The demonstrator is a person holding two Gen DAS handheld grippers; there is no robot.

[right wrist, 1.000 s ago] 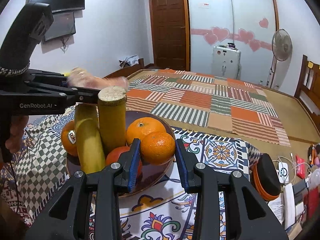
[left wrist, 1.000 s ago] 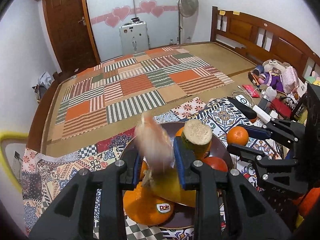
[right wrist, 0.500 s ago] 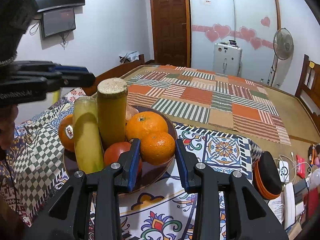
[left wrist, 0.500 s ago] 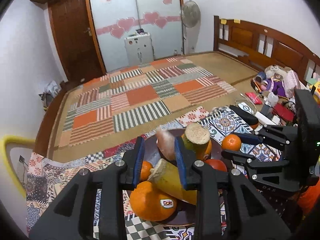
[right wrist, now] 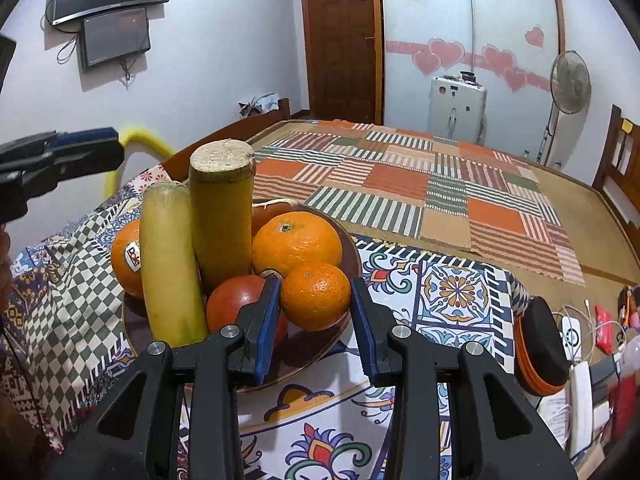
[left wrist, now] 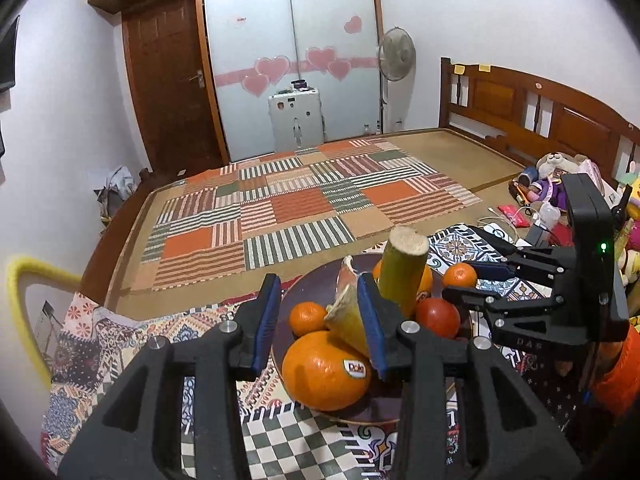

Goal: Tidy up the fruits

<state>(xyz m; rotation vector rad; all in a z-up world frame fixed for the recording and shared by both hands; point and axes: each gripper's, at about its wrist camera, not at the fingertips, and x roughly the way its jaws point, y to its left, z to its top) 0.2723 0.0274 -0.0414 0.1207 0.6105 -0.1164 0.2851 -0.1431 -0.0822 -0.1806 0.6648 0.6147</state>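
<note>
A dark brown bowl (left wrist: 298, 292) holds a Dole-stickered orange (left wrist: 320, 372), a second large orange (right wrist: 296, 240), a small orange (left wrist: 307, 318), a tomato (left wrist: 438, 316), two yellow-green stalk pieces (right wrist: 222, 216) and a pinkish piece (left wrist: 345, 280). My left gripper (left wrist: 317, 284) hovers at the bowl's near side. Its jaws are opening and its pads press on nothing. At the bowl's right rim, my right gripper (right wrist: 314, 284) is shut on another small orange (right wrist: 316, 298), with a pad against each side. That small orange (left wrist: 460, 275) and the right gripper (left wrist: 460, 282) also appear in the left wrist view.
The bowl stands on a patterned cloth (right wrist: 452, 292) at the edge of a wide bed with a patchwork mat (left wrist: 300, 200). A black case (right wrist: 540, 344), cables and toys crowd the right side. A yellow chair back (left wrist: 24, 280) rises at the left.
My left gripper has let go of the pinkish piece, which now lies in the bowl. It has drawn back and its jaws have widened. The right gripper has stayed put.
</note>
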